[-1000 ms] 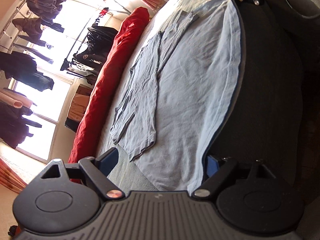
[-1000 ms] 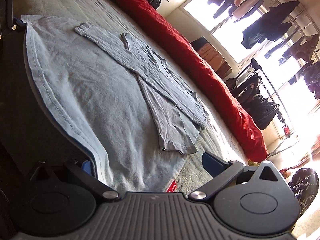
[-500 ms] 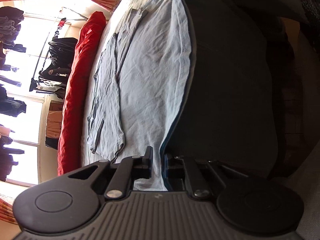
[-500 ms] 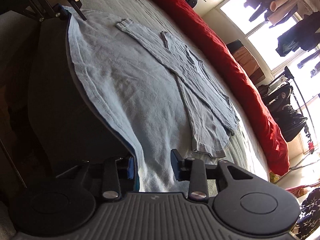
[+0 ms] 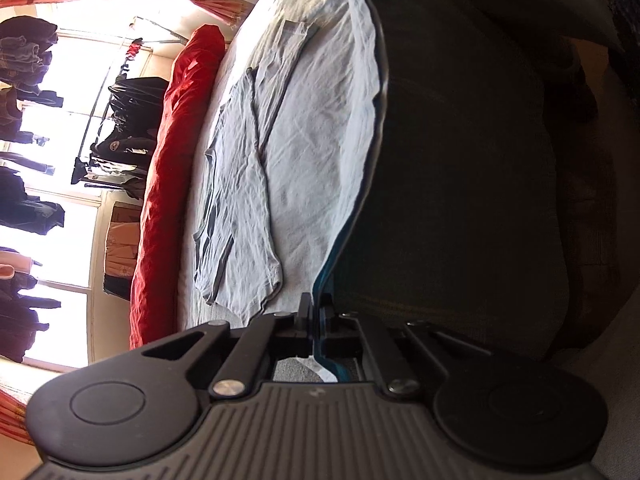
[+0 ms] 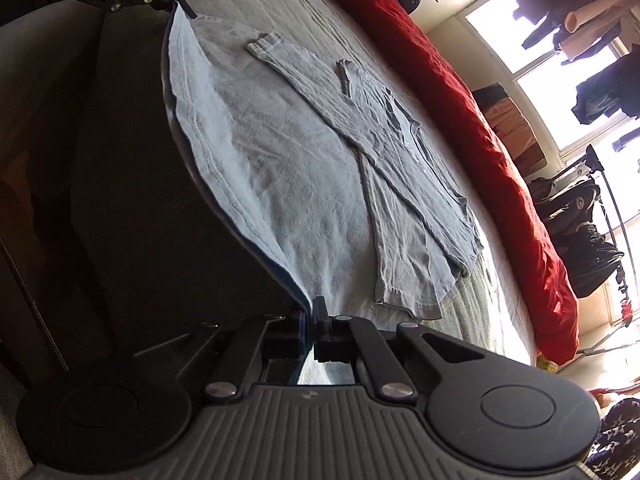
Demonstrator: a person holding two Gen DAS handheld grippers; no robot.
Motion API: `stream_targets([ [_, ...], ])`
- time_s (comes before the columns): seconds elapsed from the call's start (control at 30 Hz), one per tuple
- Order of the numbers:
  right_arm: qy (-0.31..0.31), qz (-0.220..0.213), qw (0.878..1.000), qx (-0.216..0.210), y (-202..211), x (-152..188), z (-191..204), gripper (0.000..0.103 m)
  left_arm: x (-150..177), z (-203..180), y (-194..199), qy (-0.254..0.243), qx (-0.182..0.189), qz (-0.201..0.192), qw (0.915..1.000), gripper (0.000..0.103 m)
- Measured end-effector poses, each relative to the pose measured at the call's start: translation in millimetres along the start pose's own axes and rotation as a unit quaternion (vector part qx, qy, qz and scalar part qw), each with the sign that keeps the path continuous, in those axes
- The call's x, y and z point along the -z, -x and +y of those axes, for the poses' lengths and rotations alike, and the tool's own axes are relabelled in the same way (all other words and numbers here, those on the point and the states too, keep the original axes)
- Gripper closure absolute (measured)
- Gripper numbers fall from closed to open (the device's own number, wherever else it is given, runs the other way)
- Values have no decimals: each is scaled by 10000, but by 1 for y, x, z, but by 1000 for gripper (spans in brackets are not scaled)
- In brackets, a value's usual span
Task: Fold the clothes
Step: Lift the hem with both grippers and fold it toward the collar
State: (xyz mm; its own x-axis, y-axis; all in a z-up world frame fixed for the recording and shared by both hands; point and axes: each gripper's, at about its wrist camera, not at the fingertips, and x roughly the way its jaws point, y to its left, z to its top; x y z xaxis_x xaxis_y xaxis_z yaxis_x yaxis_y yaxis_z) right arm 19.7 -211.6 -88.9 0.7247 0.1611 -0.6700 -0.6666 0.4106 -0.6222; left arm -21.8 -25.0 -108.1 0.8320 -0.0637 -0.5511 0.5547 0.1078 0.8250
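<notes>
The left gripper (image 5: pixel 316 320) is pinched tight on the hem corner of the light blue shirt (image 5: pixel 316 148), which lies spread on the bed (image 5: pixel 276 8) ahead of it, both sleeves folded across the chest. To this gripper's left, beyond a bare strip of bedding, runs the red bolster (image 5: pixel 176 176); to its right the hem edge lifts over dark shadow. The right gripper (image 6: pixel 310 320) is likewise clamped on the opposite hem corner, the hem stretched between the two. Ahead-right of it lies free bed surface up to the bolster.
</notes>
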Motion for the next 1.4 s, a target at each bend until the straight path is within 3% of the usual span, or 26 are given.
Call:
stream_targets([
  [0.23, 340, 25, 9994, 10, 1, -9, -12, 100, -1, 10, 0, -294, -46, -60, 9995, 102],
  [0.47, 425, 6, 9989, 191, -1, -18, -27, 100, -3, 36, -3, -267, -389, -134, 9988, 102],
  [1.07, 158, -124, 9961, 864, -23, -44, -84, 100, -3, 85, -35, 104, -869, -207, 9959, 102],
  [1.4, -53, -127, 9944, 1048, -57, -50, -112, 100, -2, 112, -71, 371, -875, -217, 9952, 102],
])
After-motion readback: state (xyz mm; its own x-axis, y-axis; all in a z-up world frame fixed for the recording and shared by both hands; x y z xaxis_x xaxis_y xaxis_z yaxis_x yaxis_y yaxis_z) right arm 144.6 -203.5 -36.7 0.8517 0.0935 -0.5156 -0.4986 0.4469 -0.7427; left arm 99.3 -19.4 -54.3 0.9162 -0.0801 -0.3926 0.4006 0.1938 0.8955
